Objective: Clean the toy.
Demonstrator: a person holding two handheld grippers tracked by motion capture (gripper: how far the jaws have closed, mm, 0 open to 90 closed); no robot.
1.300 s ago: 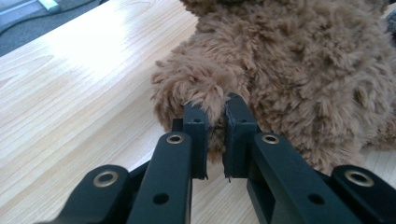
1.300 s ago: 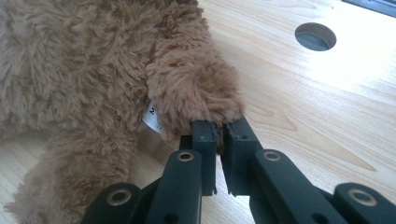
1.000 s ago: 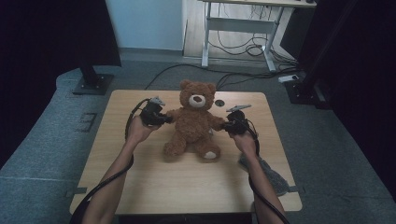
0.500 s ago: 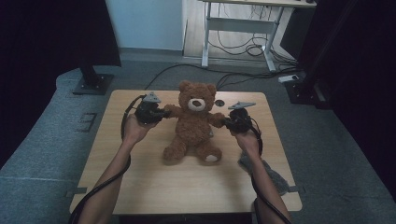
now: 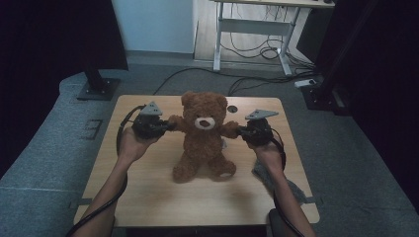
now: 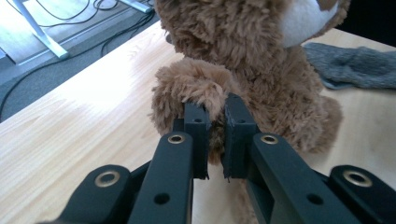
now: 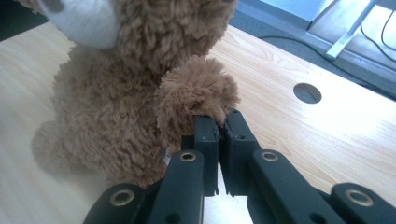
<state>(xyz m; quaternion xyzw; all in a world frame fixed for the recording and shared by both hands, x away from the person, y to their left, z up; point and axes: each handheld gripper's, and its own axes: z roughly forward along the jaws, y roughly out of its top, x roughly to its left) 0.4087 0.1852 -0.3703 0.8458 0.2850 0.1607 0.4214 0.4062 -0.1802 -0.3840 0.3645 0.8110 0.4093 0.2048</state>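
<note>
A brown teddy bear [image 5: 202, 136] with a white muzzle hangs upright over the middle of the wooden table [image 5: 148, 197], arms spread to both sides. My left gripper [image 5: 170, 124] is shut on the bear's paw [image 6: 194, 88] at the left of the high view. On the other side, my right gripper [image 5: 237, 130] is shut on the opposite paw [image 7: 198, 91]. In both gripper views the black jaws pinch the fur at the paw's tip. The bear's feet hang close to the tabletop; whether they touch it I cannot tell.
A grey cloth [image 5: 276, 180] lies on the table's right side, under my right forearm; it also lies behind the bear as a grey cloth [image 6: 355, 65]. A round hole [image 7: 307, 93] sits in the tabletop near the far edge. Cables and desk legs lie on the floor beyond.
Both grippers have risen with the bear's paws held, and its body has come up from a sitting slump to hang stretched between them.
</note>
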